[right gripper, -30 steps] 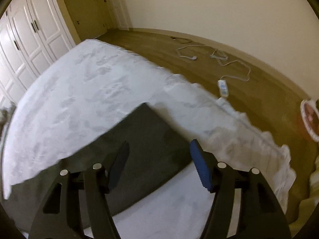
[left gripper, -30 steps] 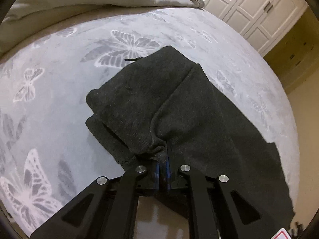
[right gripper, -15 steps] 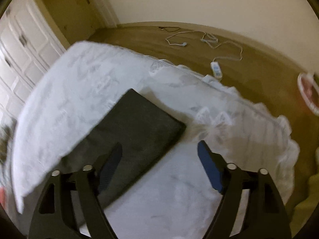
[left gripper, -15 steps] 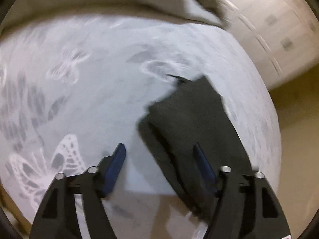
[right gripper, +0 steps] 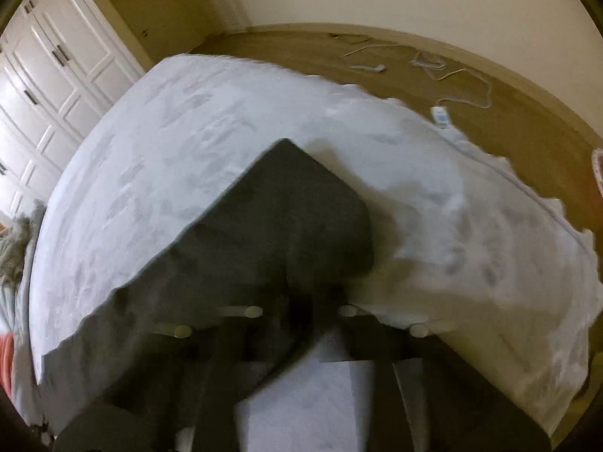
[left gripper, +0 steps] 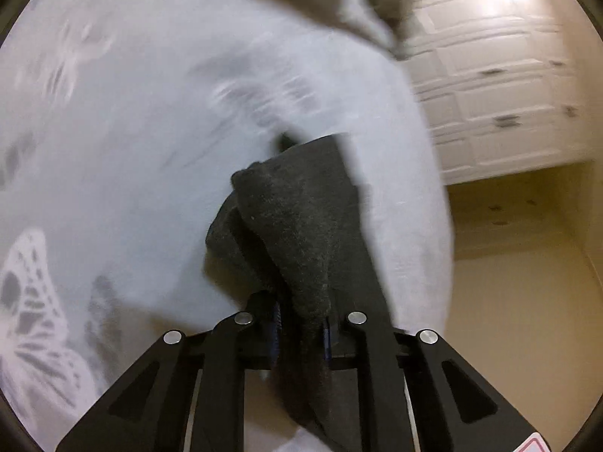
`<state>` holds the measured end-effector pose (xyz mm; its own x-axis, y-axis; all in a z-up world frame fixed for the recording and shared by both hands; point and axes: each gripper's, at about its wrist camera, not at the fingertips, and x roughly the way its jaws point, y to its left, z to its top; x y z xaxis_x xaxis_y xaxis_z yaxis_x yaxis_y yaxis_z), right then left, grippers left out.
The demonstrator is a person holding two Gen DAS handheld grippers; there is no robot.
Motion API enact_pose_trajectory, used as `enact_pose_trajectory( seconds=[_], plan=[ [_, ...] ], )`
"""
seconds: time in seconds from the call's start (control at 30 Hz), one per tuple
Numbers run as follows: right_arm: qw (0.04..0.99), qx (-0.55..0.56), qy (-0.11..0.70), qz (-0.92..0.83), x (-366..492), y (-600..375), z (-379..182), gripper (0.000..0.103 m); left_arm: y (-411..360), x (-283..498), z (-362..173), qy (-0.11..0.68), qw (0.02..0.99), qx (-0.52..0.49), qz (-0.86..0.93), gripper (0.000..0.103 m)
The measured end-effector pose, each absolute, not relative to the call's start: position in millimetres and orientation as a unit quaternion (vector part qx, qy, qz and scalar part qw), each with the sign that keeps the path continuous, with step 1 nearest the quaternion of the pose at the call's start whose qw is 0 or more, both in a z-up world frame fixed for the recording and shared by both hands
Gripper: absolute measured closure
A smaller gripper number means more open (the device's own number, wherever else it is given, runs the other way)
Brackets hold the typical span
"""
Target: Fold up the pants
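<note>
Dark grey pants point(left gripper: 301, 218) lie folded on a pale bed cover with butterfly prints point(left gripper: 132, 132). My left gripper point(left gripper: 299, 324) has its jaws closing, and a bunched ridge of the fabric is pinched between its blue pads. In the right wrist view the other end of the pants point(right gripper: 271, 226) forms a flat corner on the bed cover point(right gripper: 226, 113). My right gripper point(right gripper: 301, 312) is blurred; its jaws are closing, with the near edge of the fabric gathered between them.
White wardrobe doors point(left gripper: 490, 75) stand past the bed's far side. A rumpled grey blanket point(left gripper: 377, 7) lies at the head end. The bed edge drops to a wooden floor point(right gripper: 527, 132), where a white cable with a switch box point(right gripper: 441, 115) lies.
My left gripper let go of the pants, opened, rolled and shifted, then closed on a new bunch of fabric. My right gripper dropped from open above the pants' end and closed on its edge.
</note>
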<state>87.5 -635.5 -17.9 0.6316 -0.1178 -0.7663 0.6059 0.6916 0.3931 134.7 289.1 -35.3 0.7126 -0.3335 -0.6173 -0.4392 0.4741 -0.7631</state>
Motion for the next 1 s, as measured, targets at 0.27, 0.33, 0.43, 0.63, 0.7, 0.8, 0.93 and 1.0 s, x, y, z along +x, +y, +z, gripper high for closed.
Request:
enact_pose_trajectory(
  seconds=[0.27,0.33,0.43,0.63,0.7,0.8,0.93,1.0],
  plan=[
    [0.823,0.349,0.393,-0.214,84.6,-662.2,-37.6,0.097,291.2,143.3,-63.1,0.432,0.744,-0.504,0.081,0.089],
    [0.826,0.353,0.385,-0.210,84.0,-661.4,-32.3,0.097,283.8,146.1,-56.6,0.434,0.755,-0.484,0.089,0.089],
    [0.836,0.366,0.357,-0.202,81.6,-658.0,-16.4,0.097,282.3,145.8,-45.0,0.419,0.766,-0.481,0.085,0.089],
    [0.817,0.366,0.391,-0.215,86.3,-662.9,-38.7,0.097,289.2,148.7,-61.0,0.449,0.745,-0.484,0.092,0.088],
    [0.842,0.353,0.355,-0.203,90.2,-651.9,-10.9,0.097,282.3,150.2,-47.8,0.448,0.765,-0.453,0.090,0.088],
    [0.893,0.286,0.316,-0.142,107.1,-599.9,41.1,0.097,276.3,151.1,-40.3,0.449,0.777,-0.431,0.094,0.088],
    [0.936,0.198,0.292,0.001,142.7,-483.0,93.3,0.097,277.8,151.1,-47.8,0.451,0.767,-0.446,0.098,0.087],
    [0.942,0.159,0.290,0.063,160.2,-419.2,105.0,0.097,282.8,148.1,-54.8,0.448,0.757,-0.465,0.101,0.087]
  ],
)
